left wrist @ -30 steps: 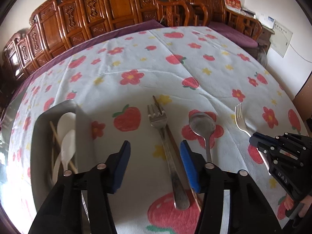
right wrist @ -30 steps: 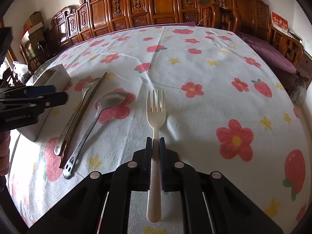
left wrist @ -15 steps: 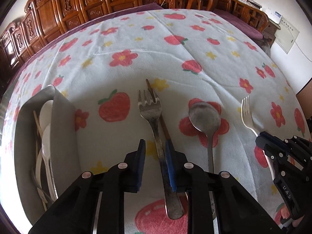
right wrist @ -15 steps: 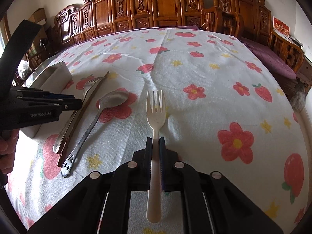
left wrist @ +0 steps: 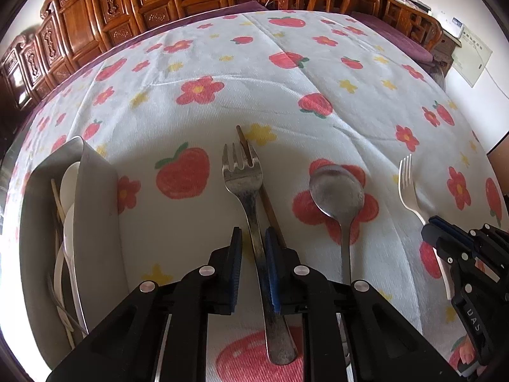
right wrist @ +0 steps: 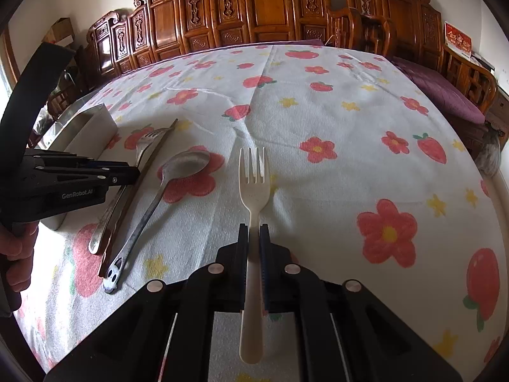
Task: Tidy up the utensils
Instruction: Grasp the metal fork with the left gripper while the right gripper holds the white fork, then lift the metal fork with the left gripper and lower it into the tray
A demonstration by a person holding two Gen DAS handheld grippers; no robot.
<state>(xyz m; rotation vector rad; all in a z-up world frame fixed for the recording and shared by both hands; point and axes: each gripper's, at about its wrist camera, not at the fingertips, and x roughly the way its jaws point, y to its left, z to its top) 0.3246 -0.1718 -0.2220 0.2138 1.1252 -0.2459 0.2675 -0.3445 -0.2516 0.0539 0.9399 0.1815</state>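
Note:
A metal fork (left wrist: 243, 178) lies on the flowered tablecloth with a brown chopstick (left wrist: 268, 205) beside and partly under it. My left gripper (left wrist: 253, 238) straddles the fork's handle, jaws narrowed close around it, a small gap showing on the left side. A metal spoon (left wrist: 337, 191) lies to the right. My right gripper (right wrist: 253, 234) is shut on a cream plastic fork (right wrist: 254, 178), held just above the cloth. The left gripper also shows in the right wrist view (right wrist: 127, 175), over the metal fork (right wrist: 144, 141).
A grey metal tray (left wrist: 95, 203) at the left holds white spoons and chopsticks. The metal spoon (right wrist: 187, 164) lies between the two forks. Carved wooden chairs (right wrist: 264, 6) ring the table's far side. A purple-cushioned bench (right wrist: 445, 95) stands at right.
My left gripper has moved down over the metal fork and its jaws have closed from wide open to close around the handle. The right gripper keeps its hold on the plastic fork.

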